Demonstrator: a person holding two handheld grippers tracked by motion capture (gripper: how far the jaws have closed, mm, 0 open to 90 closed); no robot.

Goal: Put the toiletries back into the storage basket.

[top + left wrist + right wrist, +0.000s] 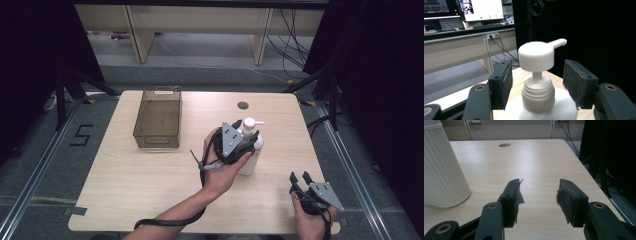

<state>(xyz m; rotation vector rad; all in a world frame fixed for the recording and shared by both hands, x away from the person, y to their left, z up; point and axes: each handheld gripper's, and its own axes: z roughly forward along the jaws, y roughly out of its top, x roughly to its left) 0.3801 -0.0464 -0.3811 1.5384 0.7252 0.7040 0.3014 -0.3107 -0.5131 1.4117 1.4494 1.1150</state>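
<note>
A white pump bottle stands upright right of the table's middle. My left gripper is at its top, held by a hand that comes in from below. In the left gripper view my left gripper is open, with one pad on each side of the bottle's ribbed collar and a gap on both sides. The pump head rises above the pads, its spout pointing right. My right gripper rests open near the front right corner, with bare table between its jaws. The bottle's ribbed body stands to its left.
A brown mesh basket sits at the table's back left. A round cable hole lies near the far edge of the wooden table. Dark curtains flank both sides, and desk legs and cables stand beyond.
</note>
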